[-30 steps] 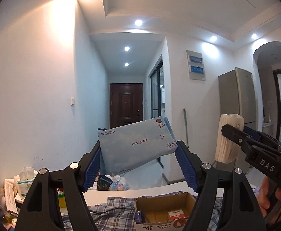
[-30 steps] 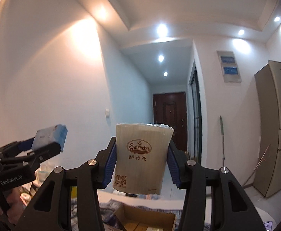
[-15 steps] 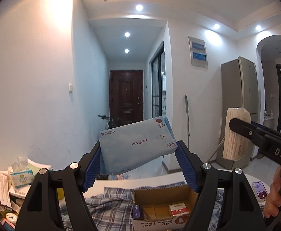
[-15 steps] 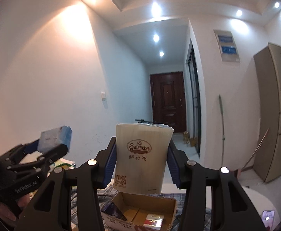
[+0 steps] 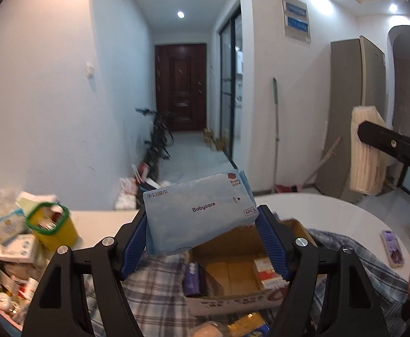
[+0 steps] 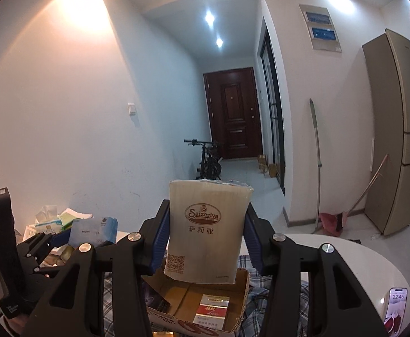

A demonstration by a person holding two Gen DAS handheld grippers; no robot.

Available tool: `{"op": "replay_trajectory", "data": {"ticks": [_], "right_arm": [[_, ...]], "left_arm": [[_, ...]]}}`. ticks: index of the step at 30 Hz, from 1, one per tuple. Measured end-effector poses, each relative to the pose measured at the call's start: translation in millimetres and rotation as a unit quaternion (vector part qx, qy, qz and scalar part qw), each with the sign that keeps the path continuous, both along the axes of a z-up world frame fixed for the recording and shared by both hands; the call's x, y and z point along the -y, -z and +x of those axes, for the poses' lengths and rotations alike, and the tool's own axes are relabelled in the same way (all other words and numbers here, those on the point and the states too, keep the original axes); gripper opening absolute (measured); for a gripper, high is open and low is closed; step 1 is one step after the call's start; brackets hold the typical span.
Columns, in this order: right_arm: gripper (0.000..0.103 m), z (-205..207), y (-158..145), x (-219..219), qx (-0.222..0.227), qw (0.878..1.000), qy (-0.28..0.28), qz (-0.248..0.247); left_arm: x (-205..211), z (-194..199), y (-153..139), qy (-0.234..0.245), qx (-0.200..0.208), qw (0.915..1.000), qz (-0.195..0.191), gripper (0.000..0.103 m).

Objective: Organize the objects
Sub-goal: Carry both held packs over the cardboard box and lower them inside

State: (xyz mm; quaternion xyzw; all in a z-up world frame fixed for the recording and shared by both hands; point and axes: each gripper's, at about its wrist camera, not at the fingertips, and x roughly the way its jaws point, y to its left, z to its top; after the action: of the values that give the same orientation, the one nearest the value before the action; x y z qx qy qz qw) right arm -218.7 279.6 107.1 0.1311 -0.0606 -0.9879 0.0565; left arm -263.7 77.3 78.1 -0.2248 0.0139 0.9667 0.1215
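My left gripper point(image 5: 200, 237) is shut on a light-blue Babycare wet-wipes pack point(image 5: 199, 213), held tilted in the air above an open cardboard box point(image 5: 233, 269). My right gripper point(image 6: 205, 238) is shut on a tan Saizeriya napkin pack point(image 6: 205, 230), held upright above the same box point(image 6: 196, 306). The box holds a red-and-white carton point(image 6: 212, 311) and a purple packet point(image 5: 191, 278). The napkin pack also shows at the right of the left wrist view point(image 5: 366, 151); the wipes pack shows at the left of the right wrist view point(image 6: 94, 230).
The box sits on a plaid cloth point(image 5: 154, 289) on a white round table point(image 5: 331, 210). A yellow cup with green rim point(image 5: 52, 229) and a heap of packets point(image 5: 5, 241) lie at the left. A phone point(image 6: 396, 309) lies at the right edge.
Both grippers have tilted downward with their packs still held. The table, box and clutter have come up into view.
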Motion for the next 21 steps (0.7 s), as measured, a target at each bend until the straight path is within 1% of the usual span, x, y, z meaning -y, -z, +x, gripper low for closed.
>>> {"op": "replay_trajectory", "data": {"ticks": [2, 3, 8, 11, 12, 14, 21], "right_arm": [[0.047, -2.3, 5.0, -4.3, -0.004, 1.000, 0.010, -0.010], [0.047, -6.0, 4.7, -6.7, -0.002, 1.000, 0.013, -0.010], [0.047, -15.1, 10.3, -3.6, 0.021, 1.000, -0.001, -0.011], [0.047, -23.0, 15.4, 2.1, 0.036, 0.999, -0.001, 0.006], [0.047, -25.5, 19.0, 4.5, 0.042, 0.999, -0.001, 0.012], [0.047, -31.1, 25.3, 7.7, 0.055, 0.998, -0.003, 0.021], [0.047, -41.0, 42.1, 9.5, 0.085, 0.996, -0.006, 0.030]], "left_arm": [[-0.4, -10.4, 9.9, 0.023, 0.034, 0.9989, 0.024, 0.076], [-1.5, -15.0, 14.7, 0.029, 0.045, 0.9981, 0.030, 0.076], [-5.8, -24.3, 39.2, 0.019, 0.060, 0.9980, 0.003, 0.076], [-9.6, -31.0, 52.4, 0.015, 0.073, 0.9971, -0.011, 0.076], [-12.5, -35.7, 50.7, 0.015, 0.075, 0.9969, -0.016, 0.076], [-15.3, -37.6, 58.9, 0.016, 0.079, 0.9965, -0.024, 0.076], [-27.0, -40.9, 76.9, 0.035, 0.101, 0.9937, -0.034, 0.076]]}}
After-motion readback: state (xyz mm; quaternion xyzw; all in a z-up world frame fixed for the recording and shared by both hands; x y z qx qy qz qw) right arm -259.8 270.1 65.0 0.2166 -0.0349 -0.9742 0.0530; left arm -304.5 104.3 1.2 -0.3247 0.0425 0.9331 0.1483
